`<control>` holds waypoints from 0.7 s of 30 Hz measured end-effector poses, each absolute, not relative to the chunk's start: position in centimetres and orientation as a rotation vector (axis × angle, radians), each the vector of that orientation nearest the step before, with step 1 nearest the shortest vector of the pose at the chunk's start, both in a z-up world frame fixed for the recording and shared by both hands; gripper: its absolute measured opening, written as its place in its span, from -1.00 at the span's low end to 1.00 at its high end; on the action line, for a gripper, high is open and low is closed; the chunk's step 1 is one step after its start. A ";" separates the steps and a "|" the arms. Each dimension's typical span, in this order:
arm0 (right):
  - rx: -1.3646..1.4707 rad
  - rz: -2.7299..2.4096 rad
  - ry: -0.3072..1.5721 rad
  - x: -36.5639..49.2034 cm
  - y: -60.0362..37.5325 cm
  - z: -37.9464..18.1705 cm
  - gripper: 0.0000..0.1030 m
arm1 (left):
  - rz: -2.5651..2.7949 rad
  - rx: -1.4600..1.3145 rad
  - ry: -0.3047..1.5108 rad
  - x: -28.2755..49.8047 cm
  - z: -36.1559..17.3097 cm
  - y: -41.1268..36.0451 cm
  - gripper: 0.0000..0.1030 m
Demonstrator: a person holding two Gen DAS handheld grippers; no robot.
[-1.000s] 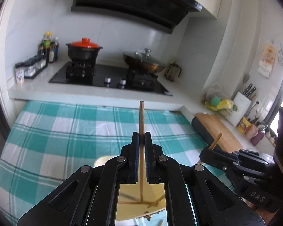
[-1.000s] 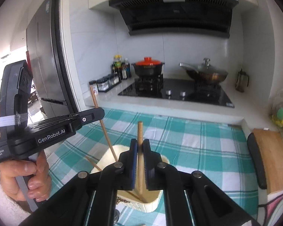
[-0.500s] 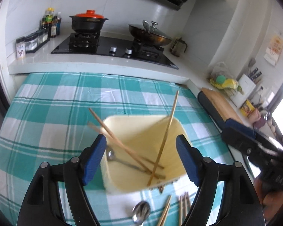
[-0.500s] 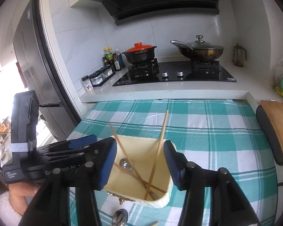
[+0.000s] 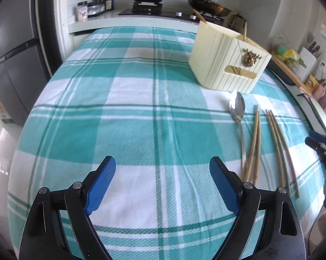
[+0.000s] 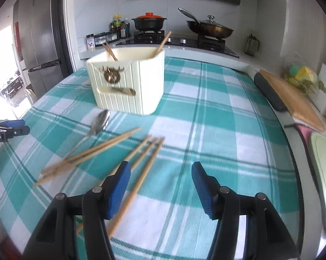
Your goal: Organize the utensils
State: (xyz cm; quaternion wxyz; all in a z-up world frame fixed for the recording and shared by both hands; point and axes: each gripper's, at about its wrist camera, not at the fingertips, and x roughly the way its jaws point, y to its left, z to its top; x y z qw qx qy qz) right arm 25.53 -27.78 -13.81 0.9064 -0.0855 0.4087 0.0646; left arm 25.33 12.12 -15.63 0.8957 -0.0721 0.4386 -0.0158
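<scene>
**Both grippers open above the checked cloth, utensils waiting beside the holder**

The left hand-held gripper (image 5: 162,172) has its blue pads wide apart and holds nothing; under it there is only the green and white checked cloth (image 5: 130,91) that covers the desk. The right hand-held gripper (image 6: 160,179) is also spread, with nothing between its pads. Its left pad (image 6: 118,189) is over the near ends of the loose chopsticks, but I cannot tell if it touches them, because this part is blurred.

The cream utensil holder (image 5: 225,61) stands upright on the cloth, on the far right side in the left wrist view. It has ribbed walls, a small golden ornament (image 5: 250,57) and a slot on the front. Some chopstick tips (image 6: 163,41) stick out above its rim, leaning against the walls.

Just in front of the holder lies a metal spoon (image 5: 237,110), bowl toward the holder, handle toward the camera. Beside the spoon handle is one pair of wooden chopsticks (image 5: 255,143), the two sticks crossing close together. A little more to the right lies a second group of chopsticks (image 5: 277,143), nearly parallel and touching each other. All of them lie flat on the cloth, outside the holder.

At the back there is a stove with a black pot with red lid (image 6: 149,21) and a pan with glass lid (image 6: 210,29). A wooden cutting board (image 6: 290,98) lies at the right edge of the desk
</scene>
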 end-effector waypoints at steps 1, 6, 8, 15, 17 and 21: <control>-0.174 0.107 0.858 24.9 -28.0 -14.8 0.16 | -0.023 -0.153 0.915 25.2 -16.2 12.2 0.73; -0.150 0.048 0.882 23.6 -28.5 -16.9 0.16 | 0.021 -0.082 0.883 25.2 -17.8 11.8 0.73; -0.173 0.031 0.884 23.4 -28.4 -17.4 0.16 | 0.022 -0.065 0.888 25.4 -18.3 11.5 0.73; -0.144 0.016 0.911 23.6 -28.8 -18.4 0.16 | -0.002 -0.123 0.898 25.5 -18.7 12.3 0.84; -0.134 0.019 0.914 23.6 -28.9 -18.4 0.16 | -0.006 -0.122 0.900 25.5 -18.7 12.2 0.87; -0.126 0.022 0.917 23.7 -29.0 -18.5 0.17 | 0.001 -0.096 0.910 25.6 -18.8 11.7 0.91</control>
